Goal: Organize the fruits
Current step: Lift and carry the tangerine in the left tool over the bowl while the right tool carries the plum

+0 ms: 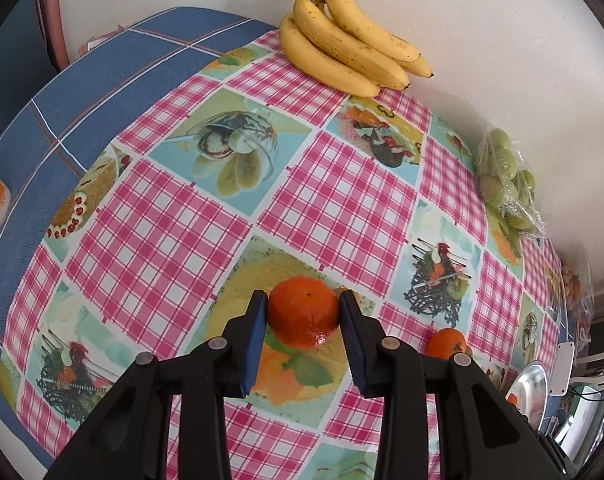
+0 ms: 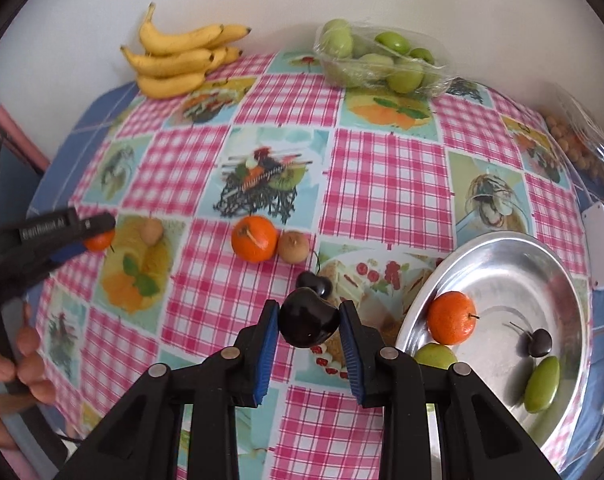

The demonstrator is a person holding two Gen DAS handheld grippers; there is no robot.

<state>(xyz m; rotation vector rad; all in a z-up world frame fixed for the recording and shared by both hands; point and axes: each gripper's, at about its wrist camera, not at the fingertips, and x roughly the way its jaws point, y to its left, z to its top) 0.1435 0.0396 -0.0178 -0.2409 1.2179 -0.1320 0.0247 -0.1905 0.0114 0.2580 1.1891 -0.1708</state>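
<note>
While a glossy dark cherry (image 2: 309, 322) is being clamped by the right hand-held gripper (image 2: 309, 326), the shiny round metal plate (image 2: 557, 276) is lying just to its right. A small orange mandarin (image 1: 303, 311) is being clamped by the left hand-held gripper (image 1: 303, 314), farther from that plate.

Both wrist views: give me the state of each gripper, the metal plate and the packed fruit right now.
left gripper: shut on a mandarin.
right gripper: shut on a dark cherry.
metal plate: holds one mandarin, one cherry, two green fruits.
tray of green plums: wrapped in film, by the wall.
banana bunch: on the table, by the wall.
</note>
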